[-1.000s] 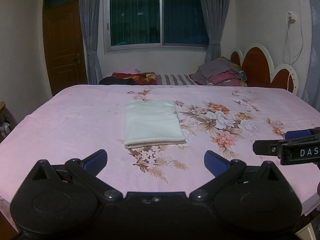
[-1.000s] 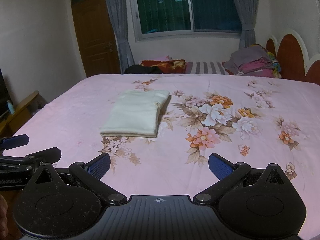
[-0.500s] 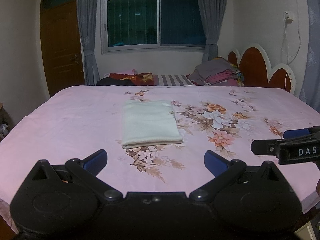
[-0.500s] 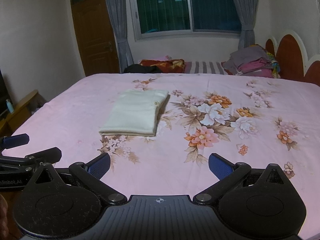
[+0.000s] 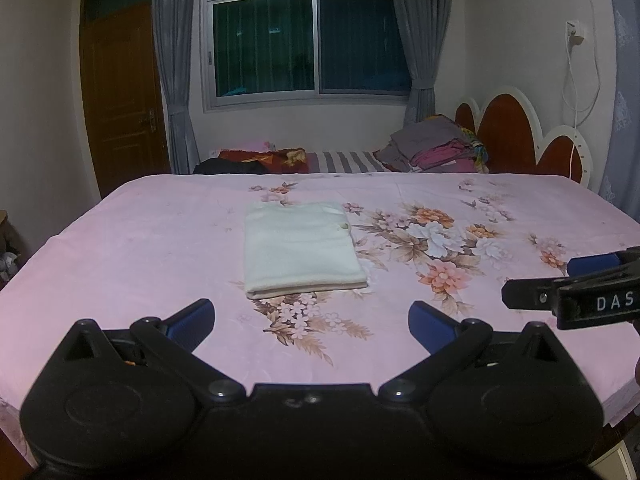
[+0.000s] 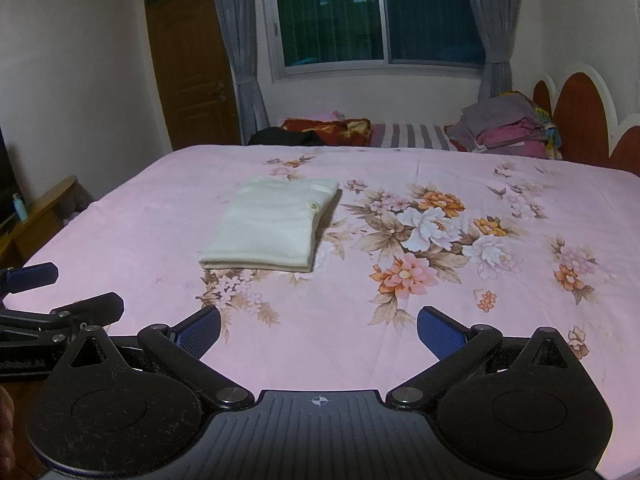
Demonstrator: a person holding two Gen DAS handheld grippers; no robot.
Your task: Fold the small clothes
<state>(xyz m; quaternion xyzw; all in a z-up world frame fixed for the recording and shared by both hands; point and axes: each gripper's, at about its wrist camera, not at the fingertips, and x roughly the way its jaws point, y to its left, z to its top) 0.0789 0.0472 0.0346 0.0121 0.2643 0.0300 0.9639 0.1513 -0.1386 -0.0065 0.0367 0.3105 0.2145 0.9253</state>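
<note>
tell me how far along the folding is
Done: the cream garment lies folded in a neat rectangle on the pink bedsheet. In hand: nothing; the left gripper and right gripper are open and empty. Left: no unfolded small clothes visible nearby.

Both wrist cameras look from the near edge of the pink floral-sheeted bed (image 5: 120, 240) toward the dark curtained window (image 6: 380, 20), side by side, sharing the folded cream cloth garment (image 5: 300, 252) mid-bed.
</note>
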